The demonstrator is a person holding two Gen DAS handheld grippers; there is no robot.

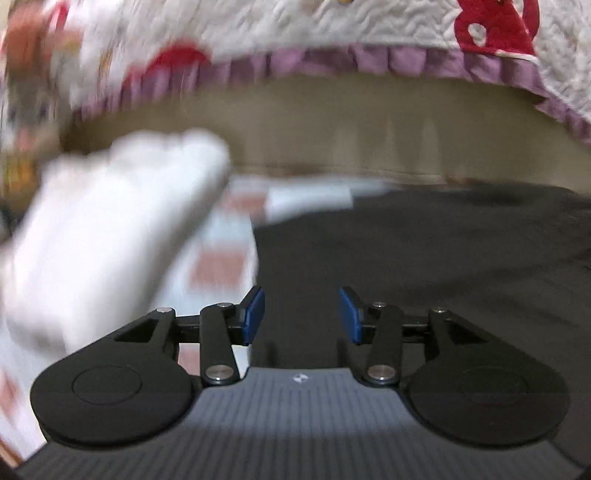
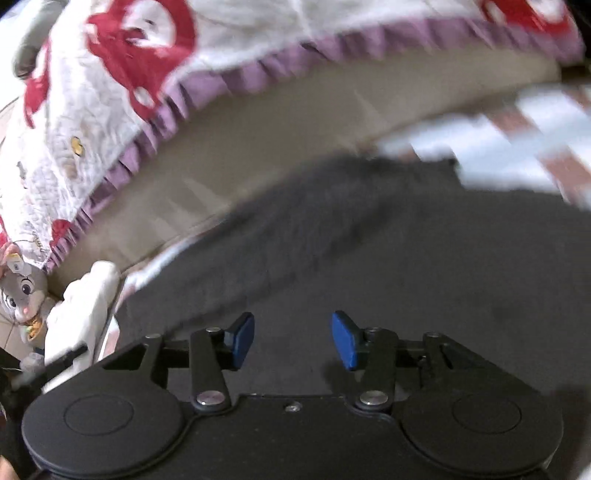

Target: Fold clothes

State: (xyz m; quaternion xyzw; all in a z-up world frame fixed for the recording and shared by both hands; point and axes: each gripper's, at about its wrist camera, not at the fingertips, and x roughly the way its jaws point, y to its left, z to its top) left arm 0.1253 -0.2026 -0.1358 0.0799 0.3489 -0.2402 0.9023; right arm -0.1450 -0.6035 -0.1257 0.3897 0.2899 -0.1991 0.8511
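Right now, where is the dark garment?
The dark garment lies spread flat ahead of both open hand-held grippers, on the checked sheet, below the quilt's purple frill.

A dark garment (image 1: pixel 424 258) lies spread flat on a checked cloth (image 1: pixel 221 258) of white and reddish squares, which covers the surface underneath. In the right wrist view the same dark garment (image 2: pixel 369 258) reaches to the near edge, with the checked cloth (image 2: pixel 517 147) showing beyond it at the upper right. Behind them stands a bed with a plain beige side (image 1: pixel 369 122), and a white quilt (image 1: pixel 369 26) with red patterns and a purple frill lies on top, hanging over its edge.
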